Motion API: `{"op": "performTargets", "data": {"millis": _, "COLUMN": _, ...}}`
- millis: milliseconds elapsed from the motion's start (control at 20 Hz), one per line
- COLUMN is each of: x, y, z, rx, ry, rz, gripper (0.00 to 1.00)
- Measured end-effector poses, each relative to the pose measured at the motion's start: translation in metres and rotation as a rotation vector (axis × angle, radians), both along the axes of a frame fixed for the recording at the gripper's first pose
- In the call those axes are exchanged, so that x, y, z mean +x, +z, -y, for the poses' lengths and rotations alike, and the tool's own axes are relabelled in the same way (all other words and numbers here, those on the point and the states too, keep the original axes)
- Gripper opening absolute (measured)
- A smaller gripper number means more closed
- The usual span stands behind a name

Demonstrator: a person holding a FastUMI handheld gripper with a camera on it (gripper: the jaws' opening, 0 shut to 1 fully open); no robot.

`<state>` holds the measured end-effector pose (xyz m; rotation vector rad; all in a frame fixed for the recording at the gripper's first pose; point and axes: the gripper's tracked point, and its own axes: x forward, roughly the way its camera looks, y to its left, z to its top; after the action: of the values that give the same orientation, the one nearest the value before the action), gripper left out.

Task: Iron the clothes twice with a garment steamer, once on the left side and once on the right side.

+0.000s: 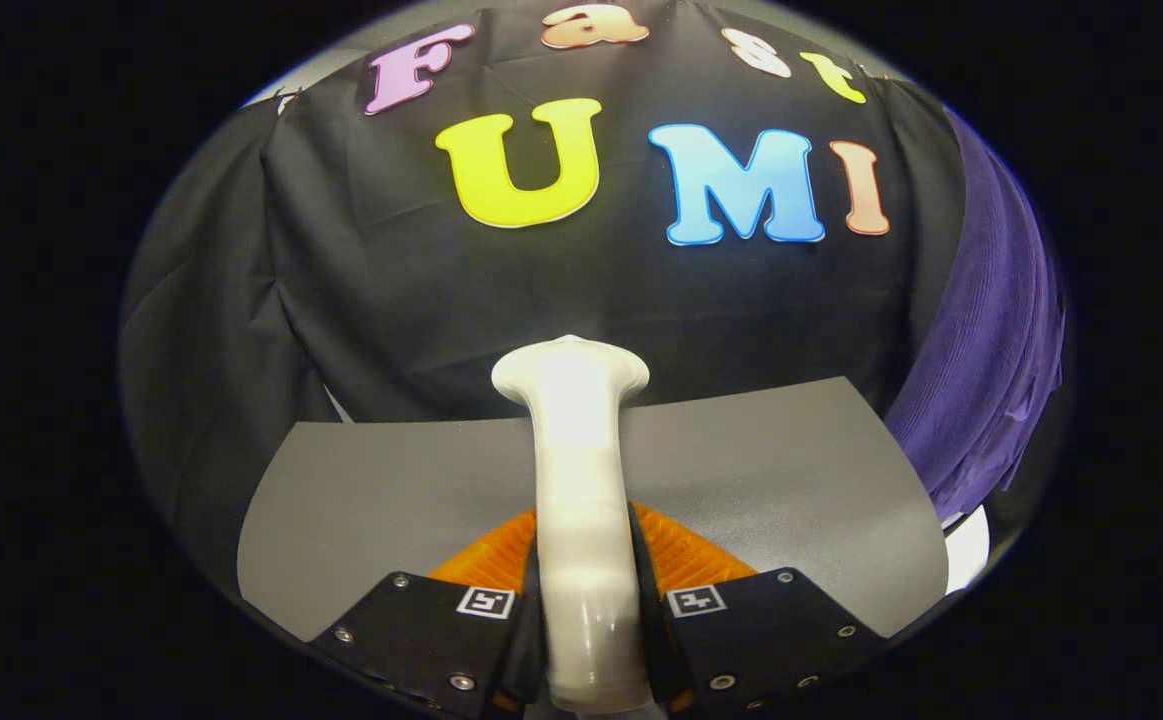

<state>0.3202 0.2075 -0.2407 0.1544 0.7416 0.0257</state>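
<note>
1. Gripper (584,600) – both fingers are closed against the handle of the garment steamer (577,480), one on each side, so the claw is clamped on it.
2. Steamer position – its pale handle runs up from between the fingers and ends in a wider head (570,372) beyond them, above a grey mat (791,470) on the work surface.
3. Orientation – the long axis lies along the fingers, pointing forward toward the booth wall. Which way the steam face points cannot be told.
4. Clothes – a purple garment (991,370) hangs to the right of the steamer, well apart from the head. The head is not touching it.
5. Handling, as a judgement – the steamer looks rigid, smooth plastic, likely slippery and top-heavy at the head. The straight mid-handle, where the fingers sit now, seems the sound place to hold; a looser grip could let it twist.
6. The garment looks soft and light and would likely yield under the head's pressure.
</note>
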Motion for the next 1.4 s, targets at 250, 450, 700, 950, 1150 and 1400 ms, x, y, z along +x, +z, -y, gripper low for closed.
{"op": "performTargets", "data": {"millis": 250, "x": -0.023, "y": 0.014, "z": 0.009, "rx": -0.022, "ry": 0.004, "rz": -0.002, "gripper": 0.40}}
{"op": "performTargets", "data": {"millis": 450, "x": -0.055, "y": 0.055, "z": 0.020, "rx": 0.028, "ry": 0.033, "rz": 0.162, "gripper": 0.40}}
{"op": "performTargets", "data": {"millis": 700, "x": -0.116, "y": 0.099, "z": 0.071, "rx": -0.038, "ry": 0.040, "rz": 0.268, "gripper": 0.40}}
{"op": "performTargets", "data": {"millis": 950, "x": -0.156, "y": 0.143, "z": 0.132, "rx": -0.042, "ry": 0.037, "rz": 0.395, "gripper": 0.40}}
{"op": "performTargets", "data": {"millis": 1150, "x": -0.170, "y": 0.172, "z": 0.178, "rx": -0.055, "ry": 0.013, "rz": 0.469, "gripper": 0.40}}
{"op": "performTargets", "data": {"millis": 1400, "x": -0.169, "y": 0.210, "z": 0.233, "rx": -0.089, "ry": -0.077, "rz": 0.537, "gripper": 0.39}}
